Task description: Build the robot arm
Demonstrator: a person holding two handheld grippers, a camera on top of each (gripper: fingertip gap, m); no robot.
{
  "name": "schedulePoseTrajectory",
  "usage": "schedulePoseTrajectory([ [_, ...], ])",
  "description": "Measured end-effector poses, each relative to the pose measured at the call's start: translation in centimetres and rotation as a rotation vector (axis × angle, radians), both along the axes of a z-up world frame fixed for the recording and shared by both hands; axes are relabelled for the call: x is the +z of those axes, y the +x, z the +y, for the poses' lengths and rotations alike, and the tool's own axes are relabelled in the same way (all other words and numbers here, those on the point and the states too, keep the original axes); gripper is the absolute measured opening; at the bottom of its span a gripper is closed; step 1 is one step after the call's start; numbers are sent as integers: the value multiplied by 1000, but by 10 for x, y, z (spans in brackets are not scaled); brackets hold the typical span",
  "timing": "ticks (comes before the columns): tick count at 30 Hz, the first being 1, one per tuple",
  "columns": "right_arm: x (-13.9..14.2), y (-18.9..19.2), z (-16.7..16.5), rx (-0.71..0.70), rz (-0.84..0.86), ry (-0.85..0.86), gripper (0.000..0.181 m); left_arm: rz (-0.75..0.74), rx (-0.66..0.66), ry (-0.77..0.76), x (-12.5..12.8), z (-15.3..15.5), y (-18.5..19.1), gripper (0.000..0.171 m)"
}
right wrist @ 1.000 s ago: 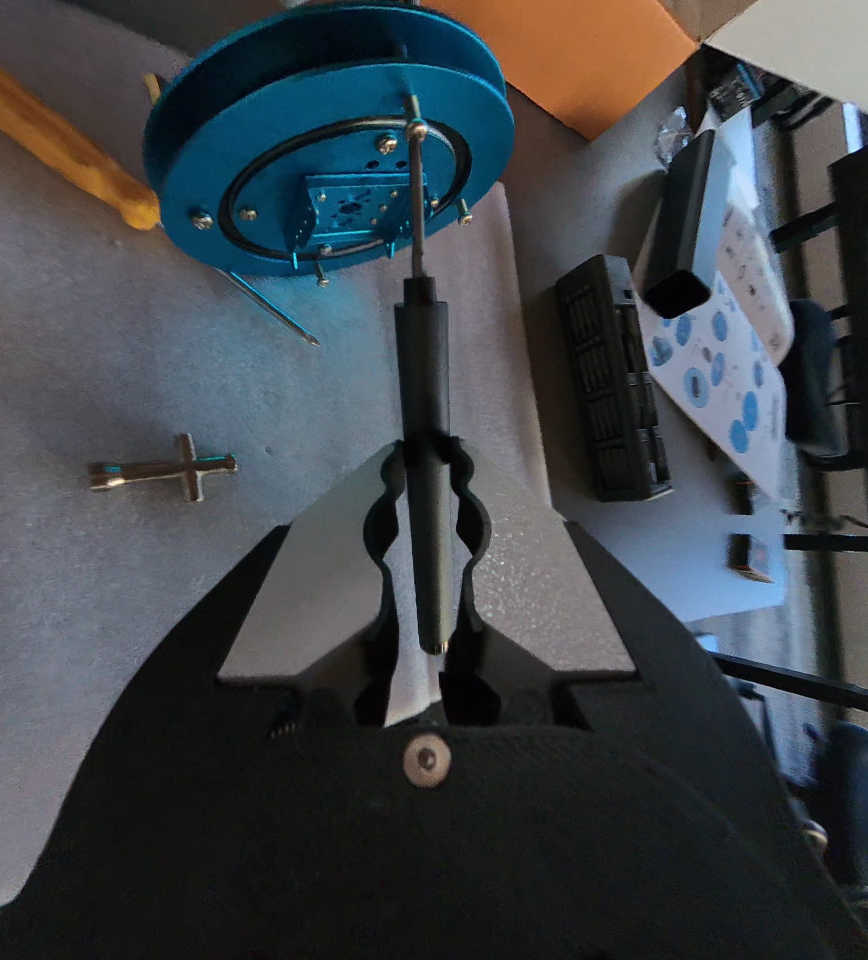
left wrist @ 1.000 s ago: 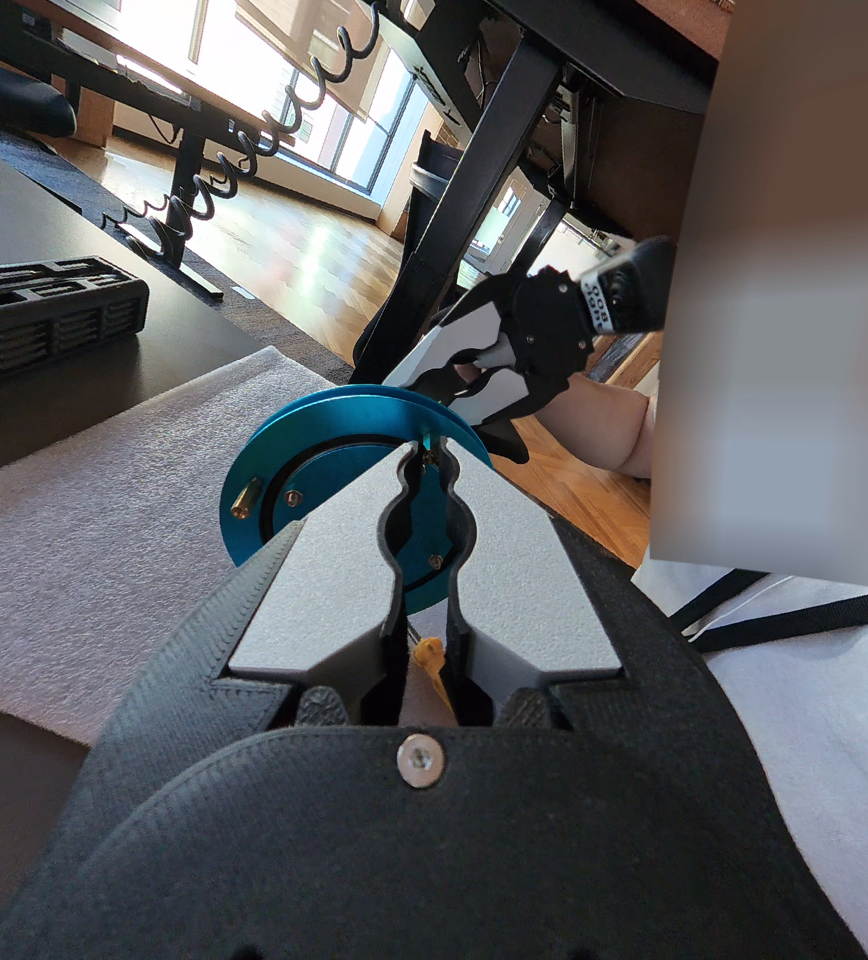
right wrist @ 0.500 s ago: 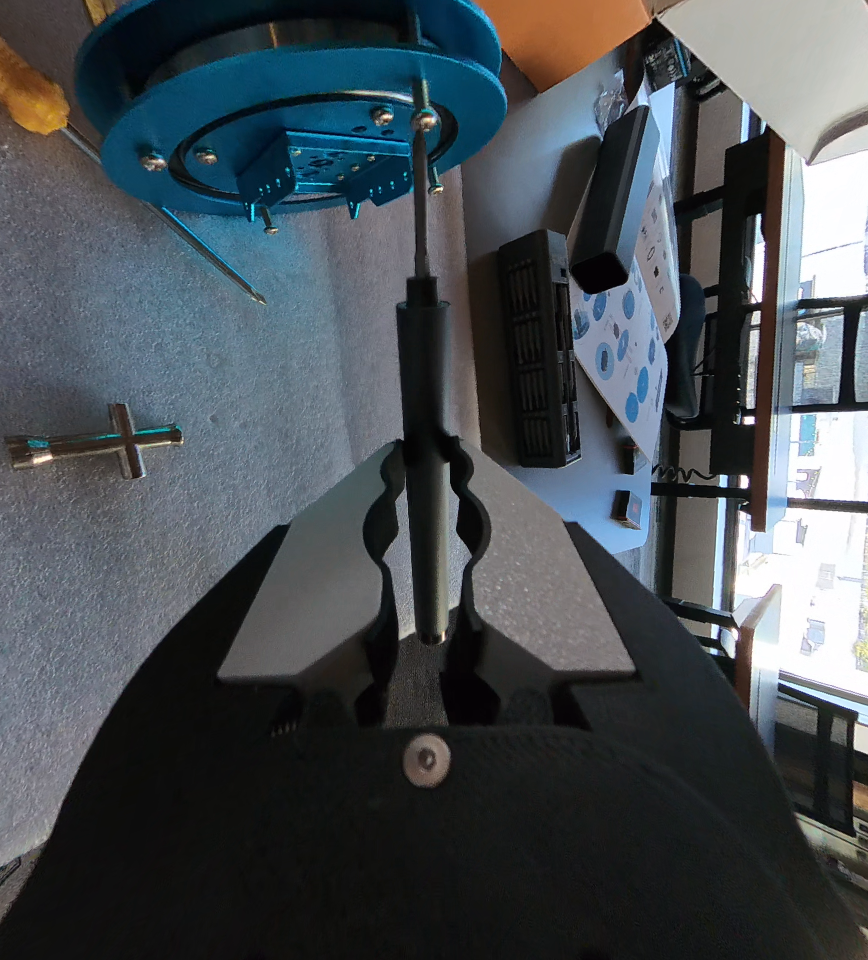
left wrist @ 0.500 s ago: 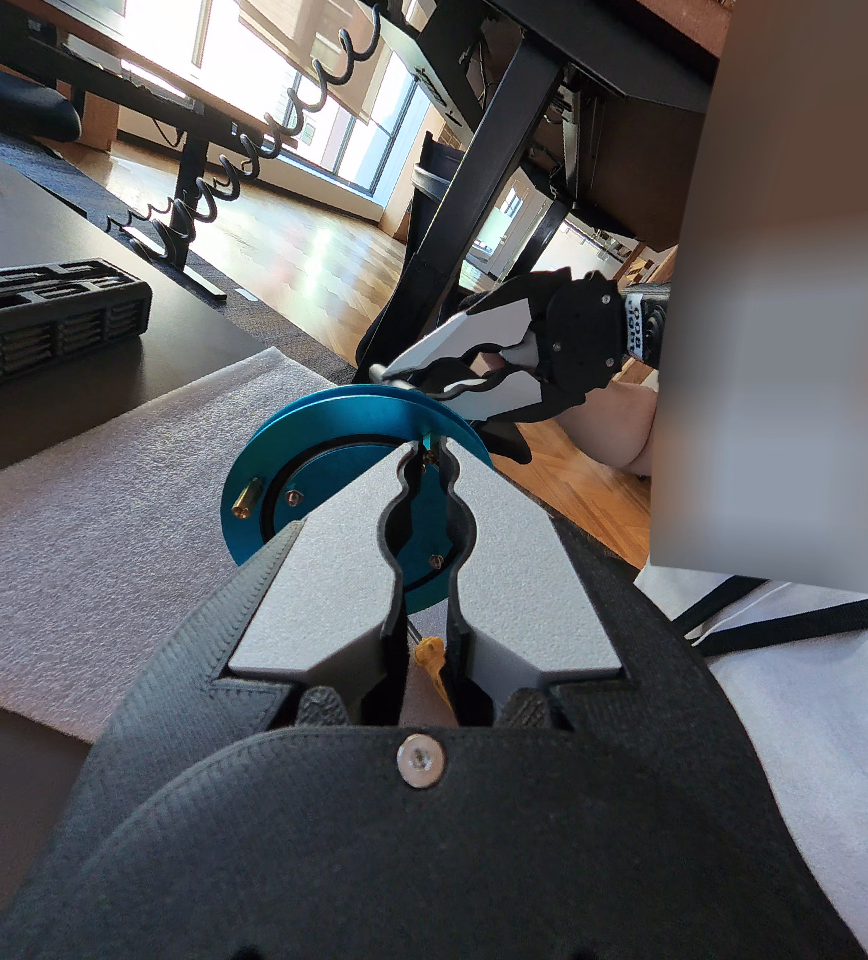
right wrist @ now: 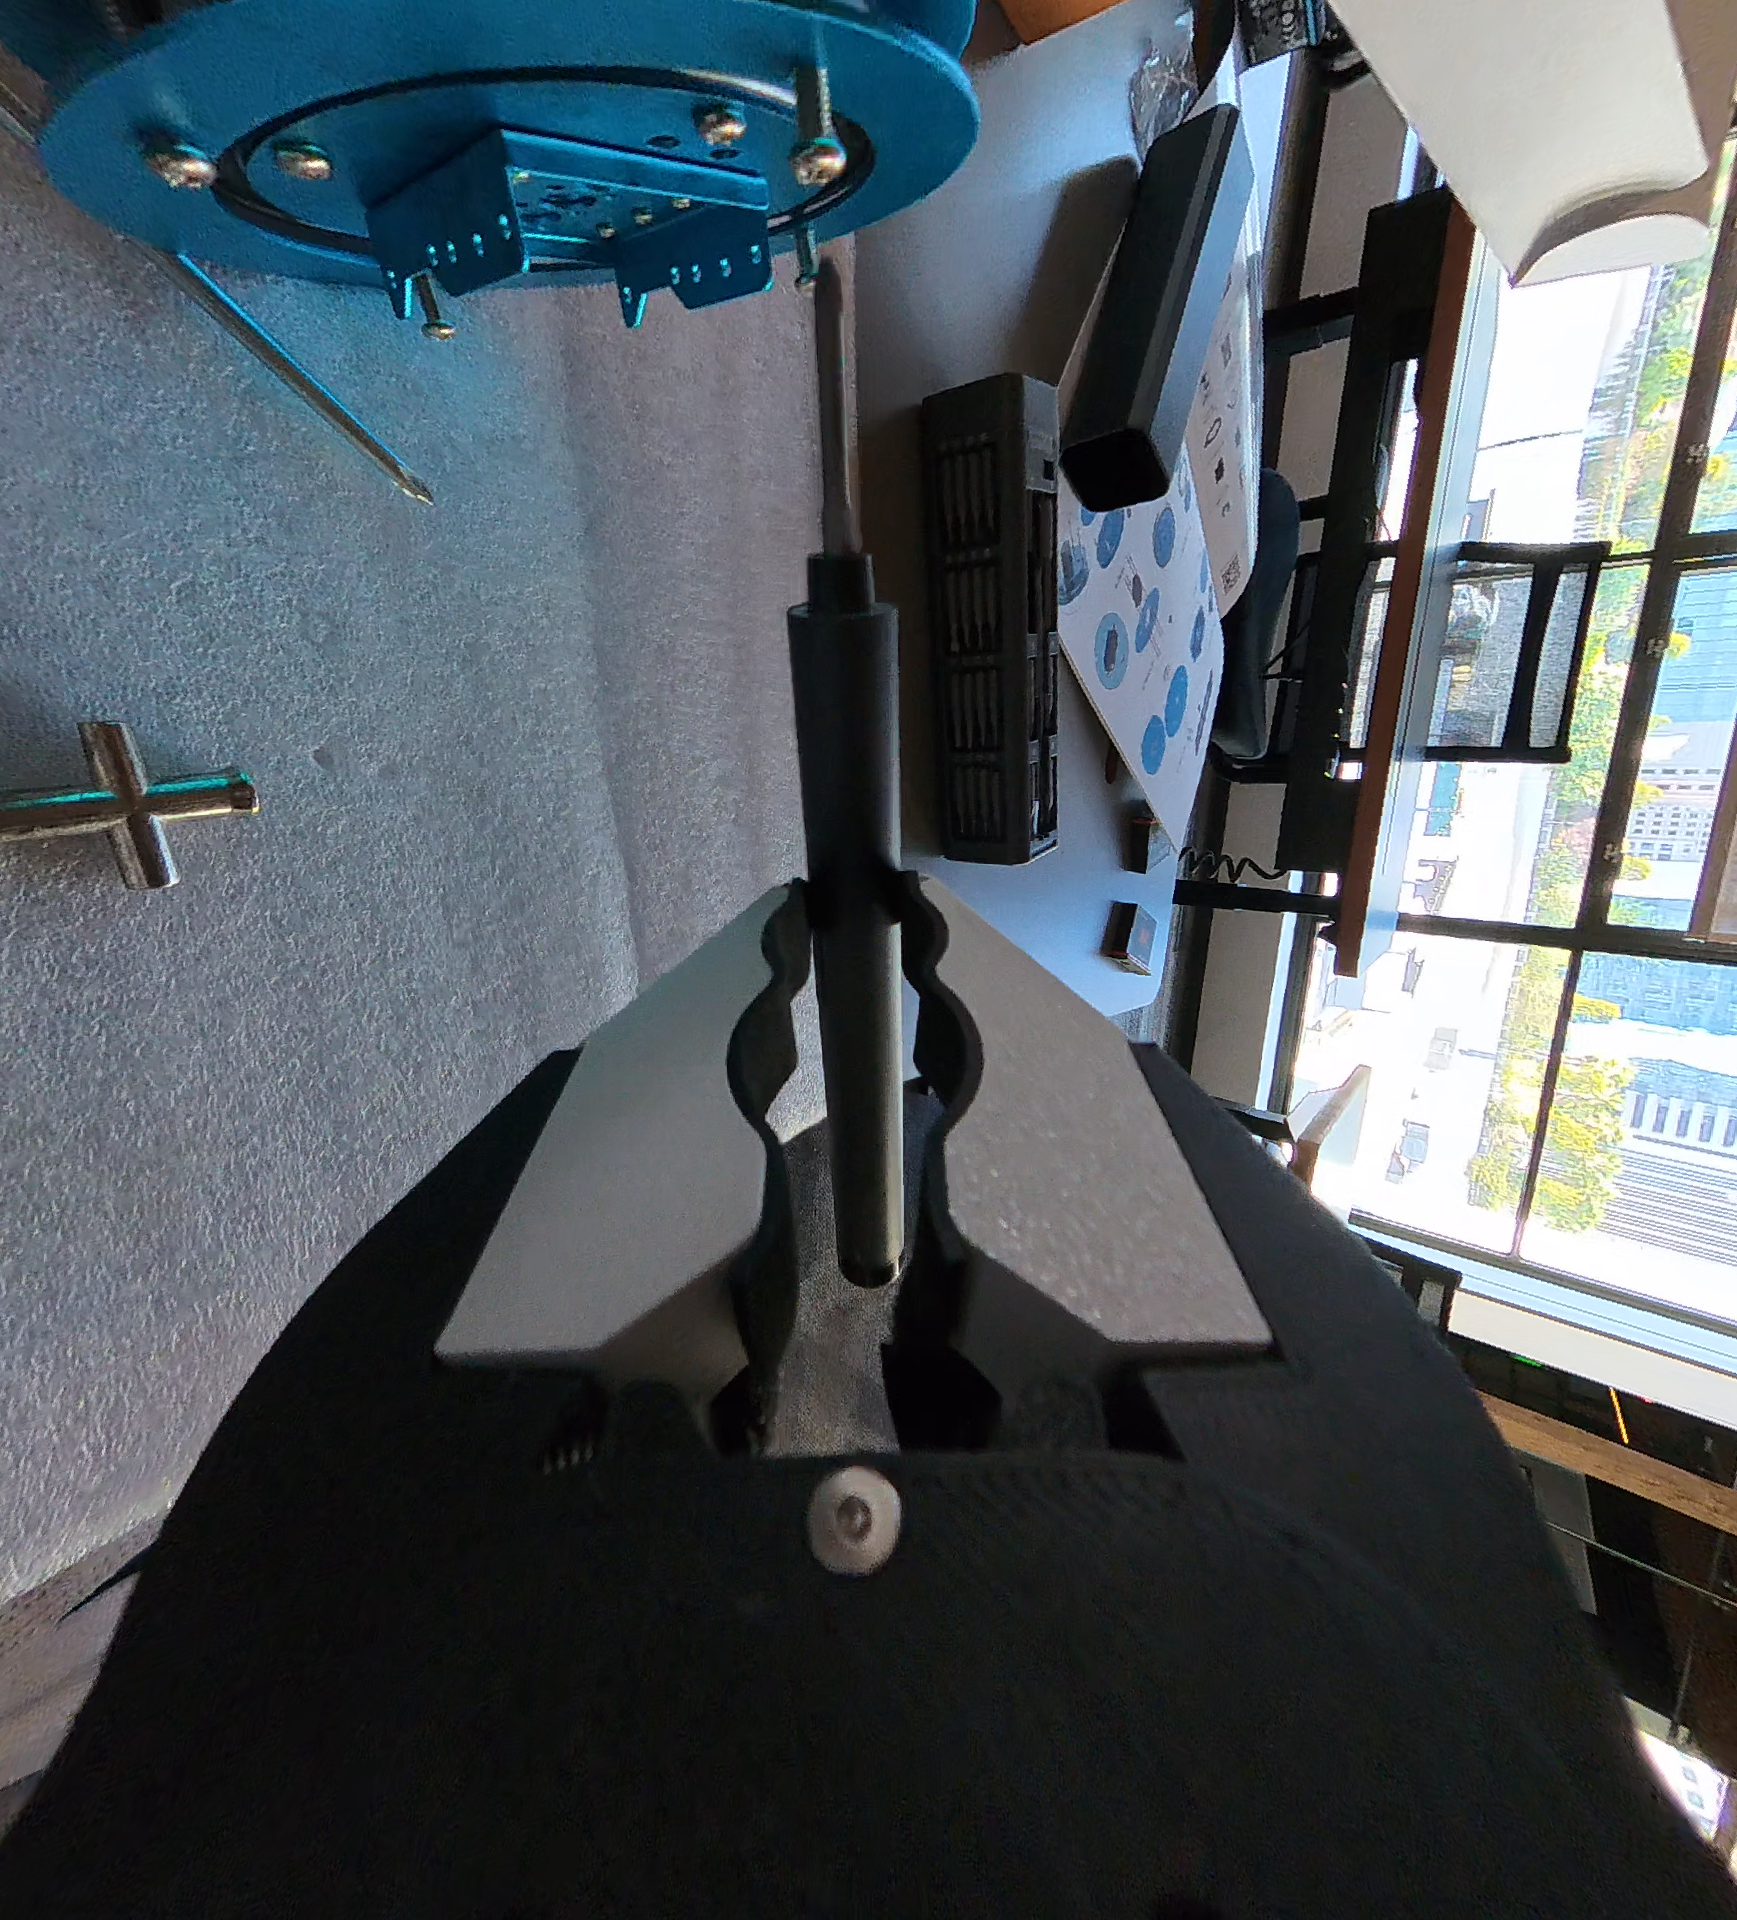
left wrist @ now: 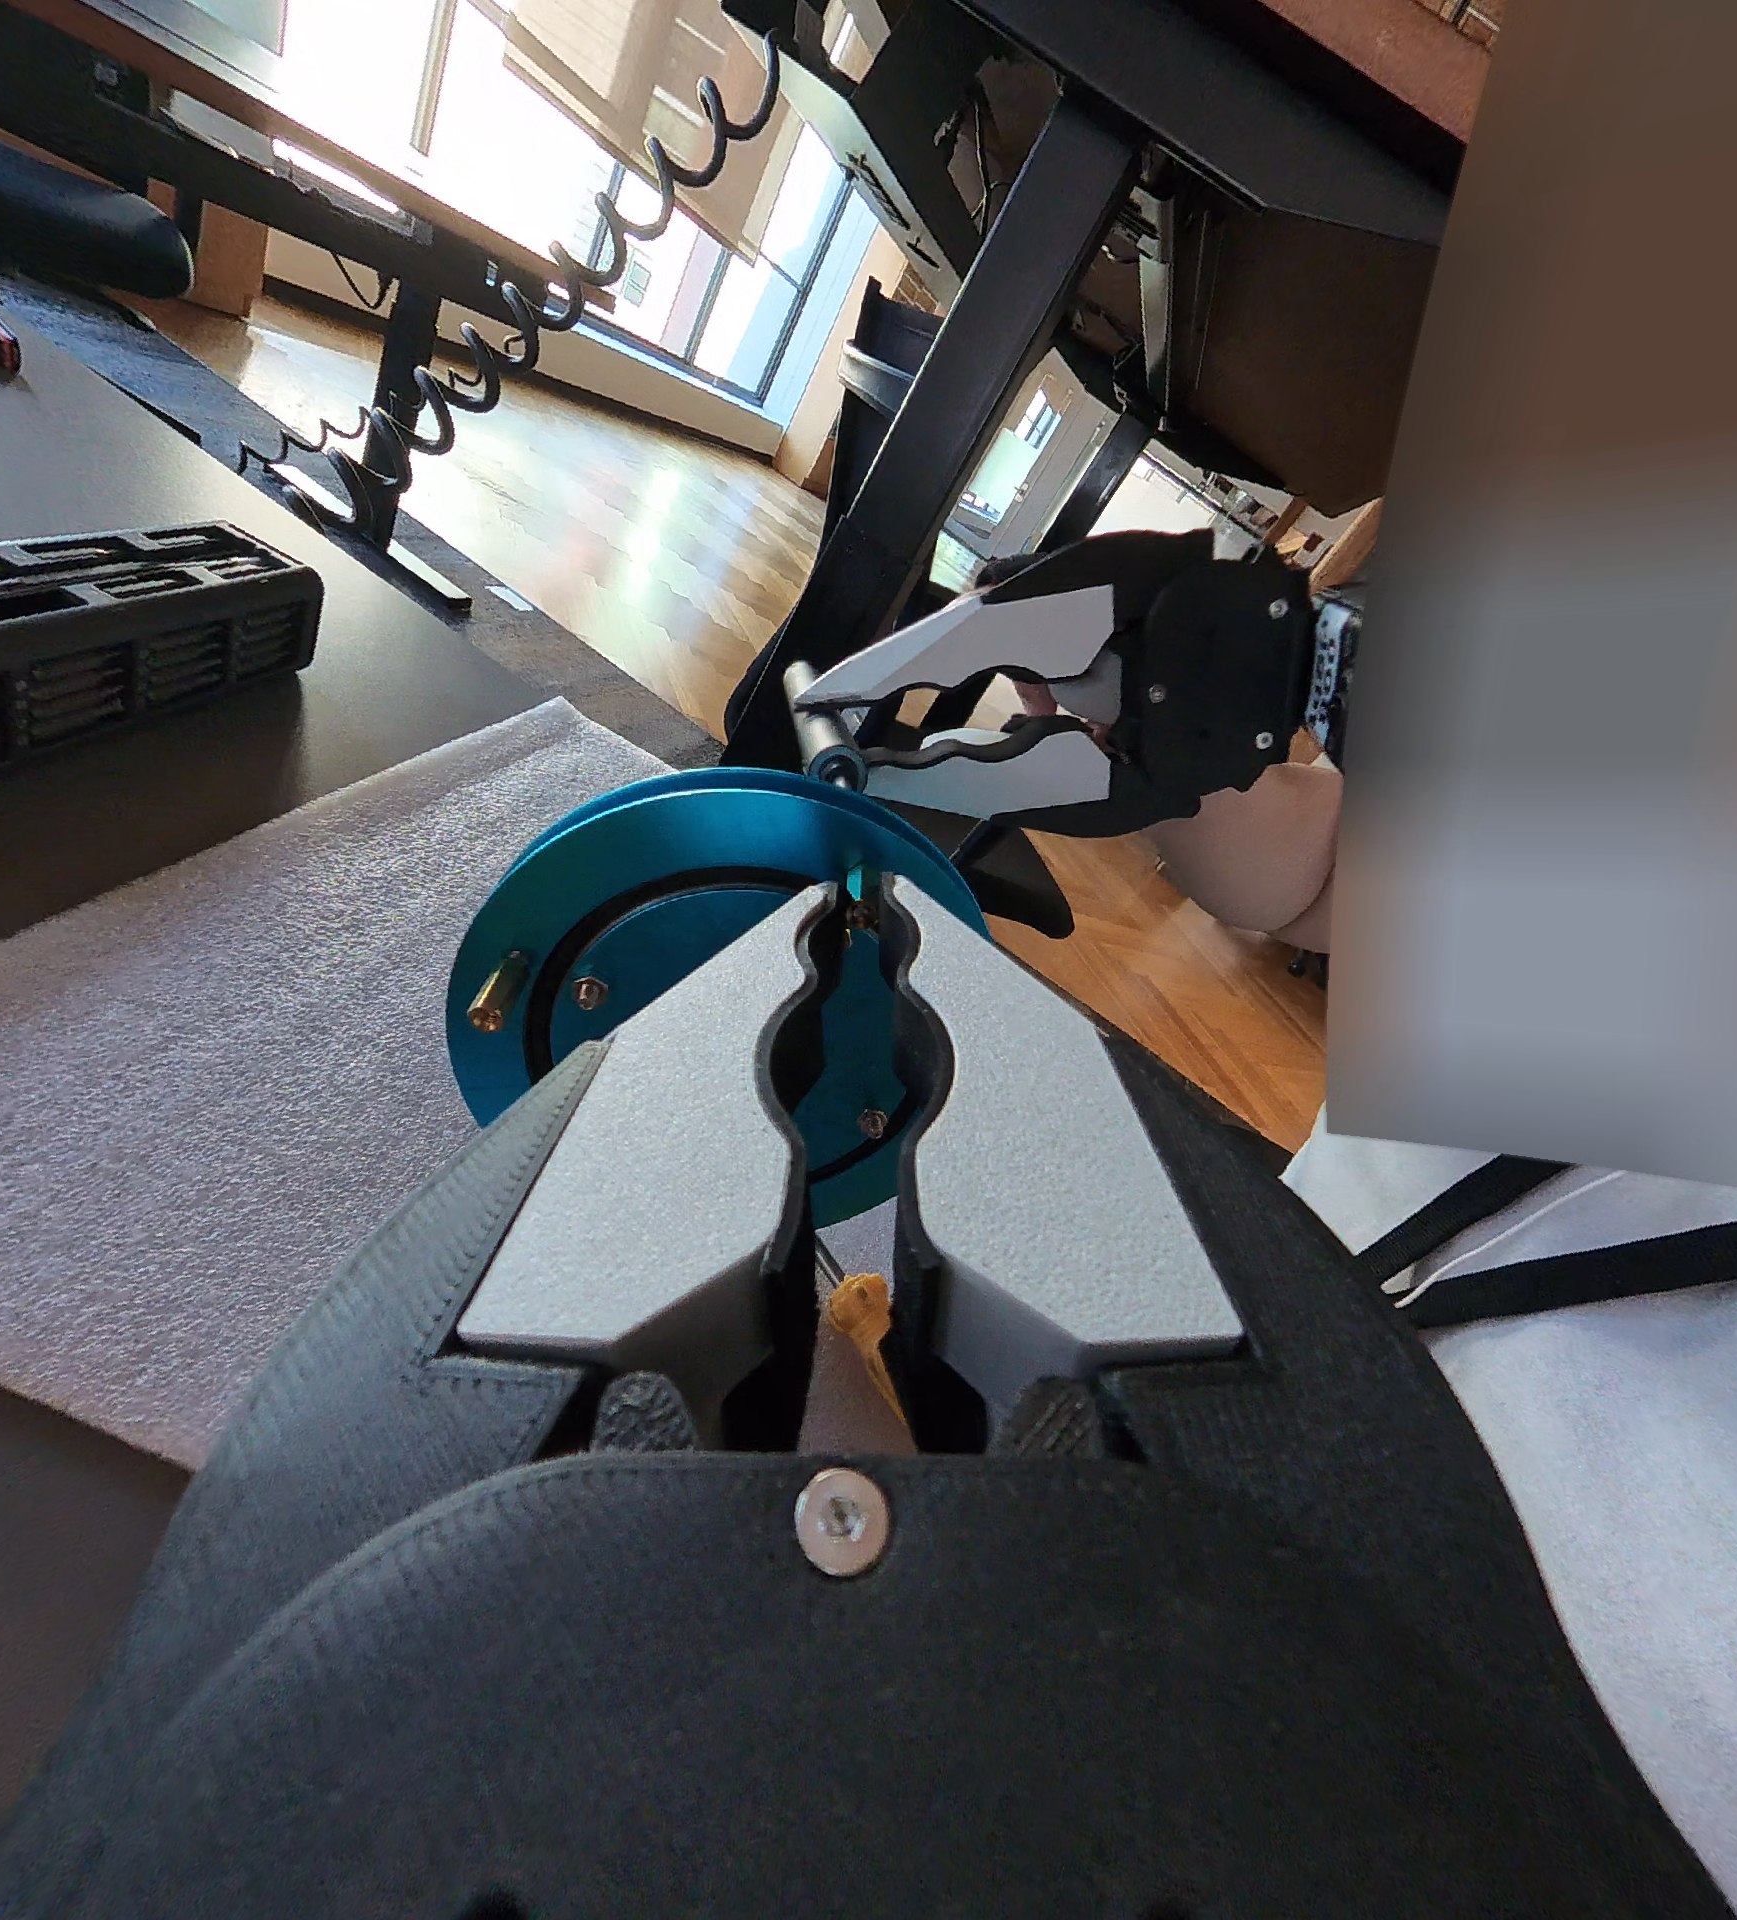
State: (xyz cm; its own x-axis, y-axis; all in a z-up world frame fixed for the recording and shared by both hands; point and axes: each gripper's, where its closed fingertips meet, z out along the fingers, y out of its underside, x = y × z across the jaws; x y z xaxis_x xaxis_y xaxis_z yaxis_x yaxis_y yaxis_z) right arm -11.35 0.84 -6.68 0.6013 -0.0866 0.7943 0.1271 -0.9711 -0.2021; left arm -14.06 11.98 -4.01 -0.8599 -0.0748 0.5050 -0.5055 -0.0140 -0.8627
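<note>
Screwdriver [right wrist: 843, 831] in right gripper [right wrist: 851, 894]

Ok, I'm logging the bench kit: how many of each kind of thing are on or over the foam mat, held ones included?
Screwdrivers: 2 (dark screwdriver in the right tool; yellow-handled screwdriver lying by the disc)
Cross wrench: 1
Blue disc: 1 (gripped by the left tool)
Total: 4

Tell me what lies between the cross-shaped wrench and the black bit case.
In the right wrist view, the screwdriver held by the right gripper crosses between cross-shaped wrench and bit case, over foam mat.
</note>
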Motion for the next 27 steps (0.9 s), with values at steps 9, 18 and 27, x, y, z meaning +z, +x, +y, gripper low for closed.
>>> schedulePoseTrajectory([
  [9, 4, -3, 6, -7, -5, -39, 16, -10, 35, 8, 0, 1, -1, 4],
  [18, 6, -3, 6, -20, -6, -61, 16, -4, 40, 11, 0, 1, -1, 4],
  [27, 7, -1, 6, -25, -5, -78, 16, -13, 40, 15, 0, 0, -1, 5],
])
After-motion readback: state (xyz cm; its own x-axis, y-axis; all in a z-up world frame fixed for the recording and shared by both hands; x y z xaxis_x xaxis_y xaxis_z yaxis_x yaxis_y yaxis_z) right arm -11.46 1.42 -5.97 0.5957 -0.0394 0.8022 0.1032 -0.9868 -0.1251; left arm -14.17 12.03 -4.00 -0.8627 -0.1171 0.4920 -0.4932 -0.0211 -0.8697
